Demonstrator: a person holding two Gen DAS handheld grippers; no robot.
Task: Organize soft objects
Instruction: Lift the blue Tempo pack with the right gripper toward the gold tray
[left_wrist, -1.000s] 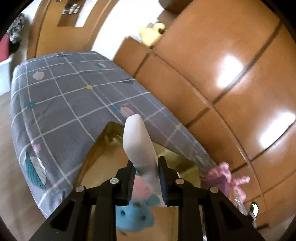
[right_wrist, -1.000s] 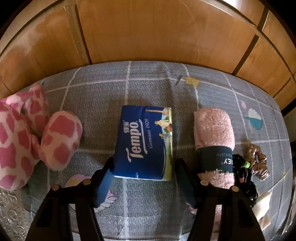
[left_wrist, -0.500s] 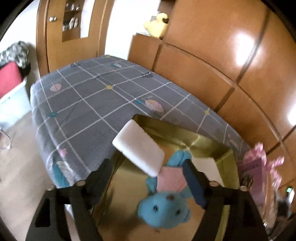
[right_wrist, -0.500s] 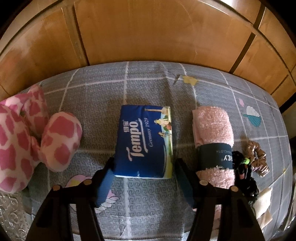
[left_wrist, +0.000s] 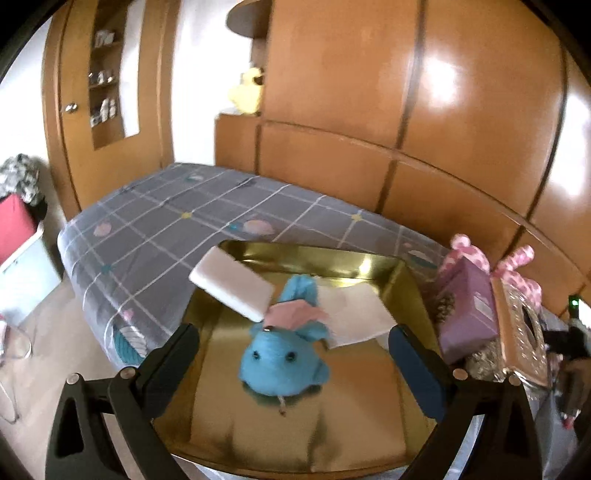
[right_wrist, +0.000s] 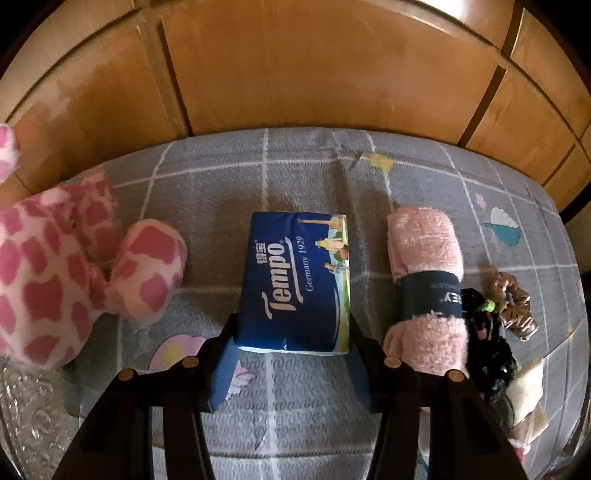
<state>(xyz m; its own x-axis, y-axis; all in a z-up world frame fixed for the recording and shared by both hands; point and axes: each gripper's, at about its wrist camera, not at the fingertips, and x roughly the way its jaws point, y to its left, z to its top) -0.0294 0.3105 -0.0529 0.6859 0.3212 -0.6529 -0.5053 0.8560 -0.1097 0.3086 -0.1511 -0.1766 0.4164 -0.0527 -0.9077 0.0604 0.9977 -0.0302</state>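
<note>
Gold-lined, the open box (left_wrist: 399, 280) on the grey checked bedspread (left_wrist: 166, 214) already holds part of the job: a blue plush toy (left_wrist: 282, 360) sits at its centre, a white pad (left_wrist: 232, 288) leans on the rim at 10 o'clock from the toy, and a pale folded cloth (left_wrist: 356, 314) lies at 2 o'clock. The left gripper (left_wrist: 295, 354) hovers over this box with its jaws spread as wide as they go, having just been opening, and nothing is between them.

Several soft things remain outside. The right gripper (right_wrist: 291, 354) points down at a blue Tempo tissue pack (right_wrist: 295, 280), its jaws having just been closing around the pack's near end; they sit against its 2 sides, though a firm pinch is hard to confirm. At 9 o'clock from the pack lies a pink spotted plush (right_wrist: 74, 277), at 3 o'clock a rolled pink towel (right_wrist: 424, 258), and beyond that some hair scrunchies (right_wrist: 513, 302). I judge the sorting under halfway done, with the tissue pack next.
</note>
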